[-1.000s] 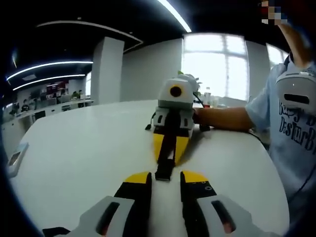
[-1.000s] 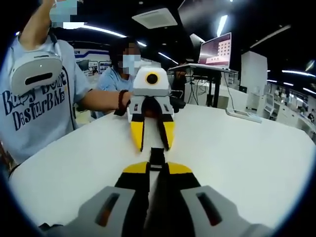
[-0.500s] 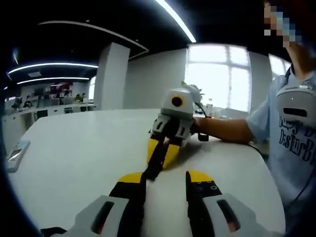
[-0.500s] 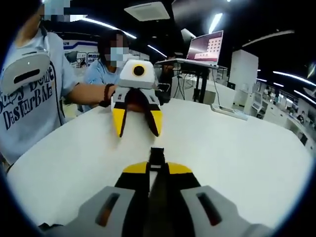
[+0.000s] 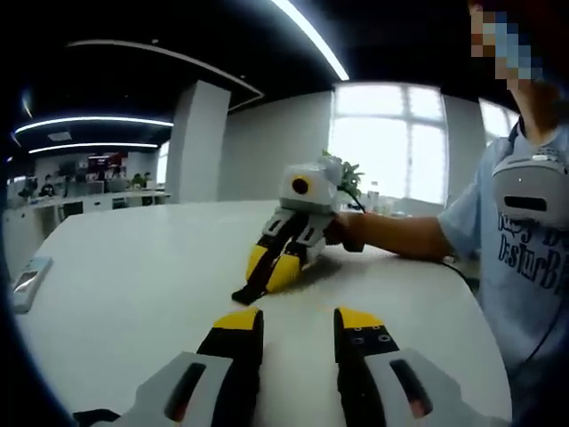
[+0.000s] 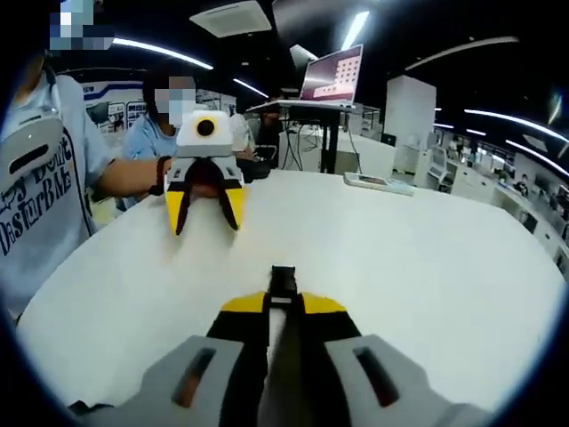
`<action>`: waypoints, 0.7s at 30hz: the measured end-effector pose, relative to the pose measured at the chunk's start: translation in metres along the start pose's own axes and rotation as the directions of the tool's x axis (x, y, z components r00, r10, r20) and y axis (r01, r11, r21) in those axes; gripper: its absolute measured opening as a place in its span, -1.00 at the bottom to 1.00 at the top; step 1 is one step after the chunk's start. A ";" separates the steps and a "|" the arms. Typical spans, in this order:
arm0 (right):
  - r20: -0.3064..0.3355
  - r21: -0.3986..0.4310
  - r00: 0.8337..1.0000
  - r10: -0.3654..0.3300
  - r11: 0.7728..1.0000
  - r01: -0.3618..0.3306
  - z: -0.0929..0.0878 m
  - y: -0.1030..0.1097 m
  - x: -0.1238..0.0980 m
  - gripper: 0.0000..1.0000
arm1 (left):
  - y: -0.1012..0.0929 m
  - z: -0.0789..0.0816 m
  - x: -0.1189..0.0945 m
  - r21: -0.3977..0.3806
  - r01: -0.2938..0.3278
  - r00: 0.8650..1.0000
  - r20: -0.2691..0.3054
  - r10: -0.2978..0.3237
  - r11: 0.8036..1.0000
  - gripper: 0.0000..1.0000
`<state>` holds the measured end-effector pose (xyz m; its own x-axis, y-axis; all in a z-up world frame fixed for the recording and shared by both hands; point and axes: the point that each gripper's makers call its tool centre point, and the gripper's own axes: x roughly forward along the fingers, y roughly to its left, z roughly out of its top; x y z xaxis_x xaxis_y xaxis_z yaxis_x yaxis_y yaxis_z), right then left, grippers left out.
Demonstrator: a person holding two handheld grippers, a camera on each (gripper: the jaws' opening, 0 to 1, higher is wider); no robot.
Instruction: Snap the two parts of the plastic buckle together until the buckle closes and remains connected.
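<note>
In the left gripper view the left gripper (image 5: 293, 331) hangs over the white table (image 5: 133, 276) with its jaws parted and nothing between them; beyond it the right gripper (image 5: 267, 271) leans down toward the table, clenched on the black buckle (image 5: 252, 286), whose end sticks out past the yellow tips. In the right gripper view the buckle (image 6: 283, 283) juts from that gripper's closed jaws above the table (image 6: 427, 258); the left gripper (image 6: 204, 210) stands further back over the table, released, well apart from the buckle; a person's hand (image 6: 200, 185) holds it.
</note>
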<state>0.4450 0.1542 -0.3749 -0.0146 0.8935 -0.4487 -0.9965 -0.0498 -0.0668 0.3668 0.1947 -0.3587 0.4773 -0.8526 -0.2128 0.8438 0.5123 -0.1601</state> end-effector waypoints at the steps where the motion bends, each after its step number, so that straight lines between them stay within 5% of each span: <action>1: -0.004 0.003 1.000 -0.003 1.000 0.003 -0.001 -0.002 -0.001 -0.76 | 0.000 0.000 0.000 0.001 0.001 1.000 0.001 -0.001 1.000 -0.38; 21: -0.027 0.078 0.984 -0.174 0.981 0.176 -0.019 -0.050 -0.030 -0.76 | 0.000 -0.002 -0.002 -0.002 0.017 1.000 -0.002 -0.017 1.000 -0.46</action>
<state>0.4971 0.1213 -0.3750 0.1611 0.8762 -0.4543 -0.9869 0.1430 -0.0744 0.3651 0.1963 -0.3601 0.4620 -0.8611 -0.2123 0.8515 0.4976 -0.1653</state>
